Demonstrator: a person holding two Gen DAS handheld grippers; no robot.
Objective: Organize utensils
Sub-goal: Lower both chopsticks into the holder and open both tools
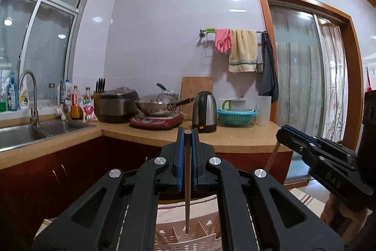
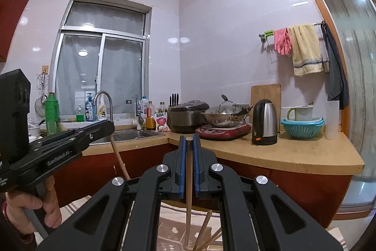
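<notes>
1. Left wrist view: the left claw (image 1: 188, 133) is clamped on one chopstick (image 1: 187, 180), which stands upright between the blue pads (image 1: 180, 157) with its round end showing at the top.
2. The chopstick's lower tip sits at 6 o'clock, just over or inside a pale slotted utensil basket (image 1: 188, 237); I cannot tell whether it touches.
3. At 3 o'clock the right claw (image 1: 280, 133) comes in sideways, closed on a second chopstick (image 1: 272, 154) that hangs down below its tip.
4. Beyond, the surface (image 1: 235, 140) carries a kettle (image 1: 205, 111) at 12 o'clock, a wok (image 1: 156, 104) on a red cooker at 11, a rice cooker (image 1: 116, 105), and a teal colander (image 1: 236, 117) at 1. The sink (image 1: 35, 133) lies at 9 o'clock.
5. Nothing stands between the left claw and the basket.
6. Right wrist view: the right claw (image 2: 189, 139) grips its chopstick (image 2: 188, 192) upright between the pads, its tip down at 6 o'clock in the basket (image 2: 174, 237).
7. Several more chopsticks (image 2: 206, 232) lean there, just right of the held one, crowding that compartment.
8. At 9 o'clock the left claw (image 2: 110, 128), held by a hand (image 2: 30, 211), pinches its chopstick (image 2: 119, 157), which slants down toward the basket.
9. A towel (image 2: 304, 48) and pink gloves (image 2: 283, 41) hang at 2 o'clock.
</notes>
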